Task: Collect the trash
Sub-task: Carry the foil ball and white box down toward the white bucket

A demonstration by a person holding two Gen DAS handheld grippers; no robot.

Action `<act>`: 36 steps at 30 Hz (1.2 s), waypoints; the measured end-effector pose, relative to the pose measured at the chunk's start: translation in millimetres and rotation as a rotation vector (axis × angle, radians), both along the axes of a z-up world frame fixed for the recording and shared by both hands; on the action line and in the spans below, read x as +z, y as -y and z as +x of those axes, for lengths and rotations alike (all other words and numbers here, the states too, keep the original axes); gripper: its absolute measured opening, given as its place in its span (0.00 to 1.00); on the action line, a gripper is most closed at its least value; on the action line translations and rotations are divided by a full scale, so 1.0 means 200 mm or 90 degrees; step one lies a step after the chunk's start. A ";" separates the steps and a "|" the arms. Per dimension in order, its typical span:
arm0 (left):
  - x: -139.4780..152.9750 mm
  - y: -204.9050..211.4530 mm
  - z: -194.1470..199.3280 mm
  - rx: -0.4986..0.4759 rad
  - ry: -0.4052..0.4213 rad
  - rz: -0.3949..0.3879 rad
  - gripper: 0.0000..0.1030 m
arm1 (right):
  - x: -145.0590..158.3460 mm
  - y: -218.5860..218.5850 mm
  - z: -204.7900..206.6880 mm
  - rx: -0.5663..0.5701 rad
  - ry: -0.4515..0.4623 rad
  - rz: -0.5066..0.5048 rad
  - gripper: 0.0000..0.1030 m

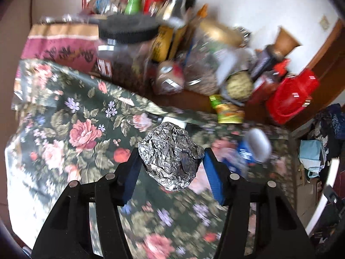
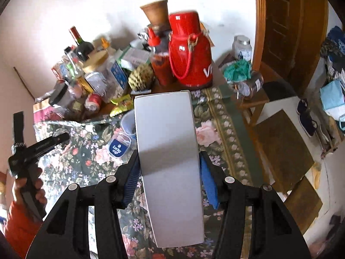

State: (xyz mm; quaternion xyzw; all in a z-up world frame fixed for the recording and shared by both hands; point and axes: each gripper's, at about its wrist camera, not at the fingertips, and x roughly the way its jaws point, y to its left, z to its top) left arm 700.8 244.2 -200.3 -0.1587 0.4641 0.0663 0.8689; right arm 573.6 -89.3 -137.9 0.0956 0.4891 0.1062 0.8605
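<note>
Left claw grips a foil ball; right claw clamps a white box.

Foil ball over tablecloth, clutter behind.

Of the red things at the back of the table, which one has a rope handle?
The big glossy red jug with white lettering, standing upright by the wall; a red cord loops down its side. The red-capped sauce bottle beside it has none.

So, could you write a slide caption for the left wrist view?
Left gripper holds a foil ball above the floral tablecloth.
</note>
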 end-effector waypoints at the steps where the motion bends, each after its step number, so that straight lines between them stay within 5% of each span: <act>1: 0.05 0.04 -0.05 0.000 0.014 0.006 0.55 | 0.03 0.01 -0.02 0.007 0.009 0.002 0.48; 16: 0.63 0.66 -0.75 0.037 0.180 0.029 0.55 | 0.39 0.19 -0.32 0.151 0.152 0.015 0.48; 26: 0.78 0.83 -1.13 0.027 0.226 0.083 0.55 | 0.52 0.16 -0.58 0.200 0.205 0.039 0.48; 36: 0.84 0.78 -1.55 -0.041 0.275 0.057 0.55 | 0.61 0.06 -1.01 0.154 0.241 0.033 0.48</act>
